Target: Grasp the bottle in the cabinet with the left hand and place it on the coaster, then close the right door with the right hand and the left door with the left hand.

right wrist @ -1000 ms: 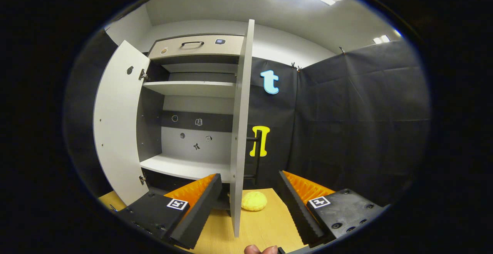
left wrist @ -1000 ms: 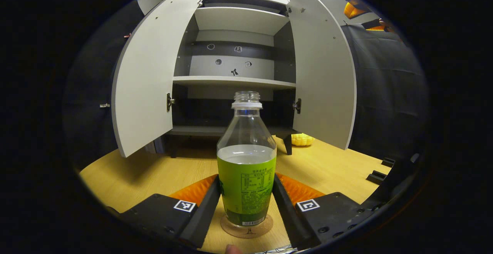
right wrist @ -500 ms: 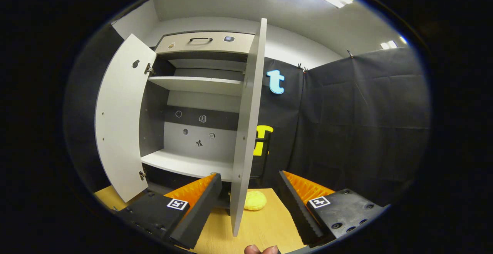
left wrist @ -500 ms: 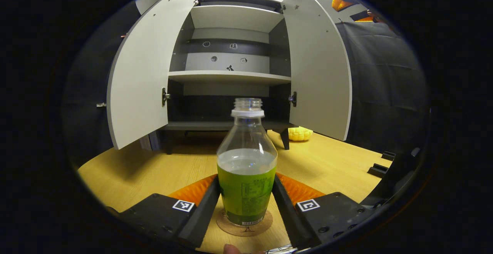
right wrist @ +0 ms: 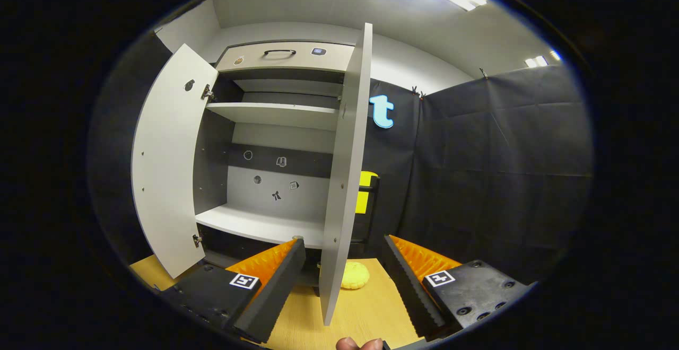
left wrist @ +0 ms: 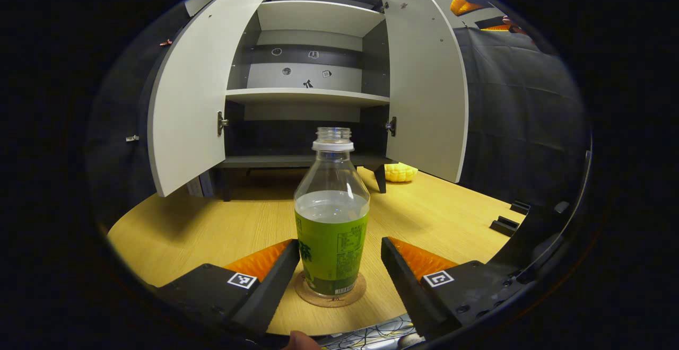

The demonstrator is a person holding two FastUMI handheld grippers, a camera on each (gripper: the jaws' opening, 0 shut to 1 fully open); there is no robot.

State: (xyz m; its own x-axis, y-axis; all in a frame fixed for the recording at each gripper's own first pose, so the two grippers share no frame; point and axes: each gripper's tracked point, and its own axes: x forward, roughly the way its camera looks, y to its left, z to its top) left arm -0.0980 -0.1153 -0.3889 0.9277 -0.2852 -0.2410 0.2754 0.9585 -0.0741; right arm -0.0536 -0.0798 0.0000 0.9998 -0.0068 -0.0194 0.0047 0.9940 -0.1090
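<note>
Two doors of the cabinet (left wrist: 313, 69) stand open on the wooden tabletop (left wrist: 212, 228). In the left gripper view the left door (left wrist: 191, 101) and the right door (left wrist: 427, 90) swing out toward the camera, showing pale shelves with nothing on them and a dark lower bay. In the right gripper view the right door (right wrist: 345, 180) is seen nearly edge-on, its free edge pointing between that gripper's fingers; a drawer with a dark handle (right wrist: 279, 52) sits at the cabinet top.

Next in size, the bottle (left wrist: 332, 217) stands upright and uncapped on the round cork coaster (left wrist: 330, 292), out of the cabinet, with a green label around its lower half and liquid up to the top of the label. The left gripper (left wrist: 339, 257) has its fingers spread on either side of the bottle, with a clear gap on the right and the left finger very near the label. The right gripper (right wrist: 345, 265) is open too, holding nothing, the door edge between its fingers without touching them.

Smallest, a yellow toy (left wrist: 399, 172) lies on the tabletop by the cabinet's right leg.
</note>
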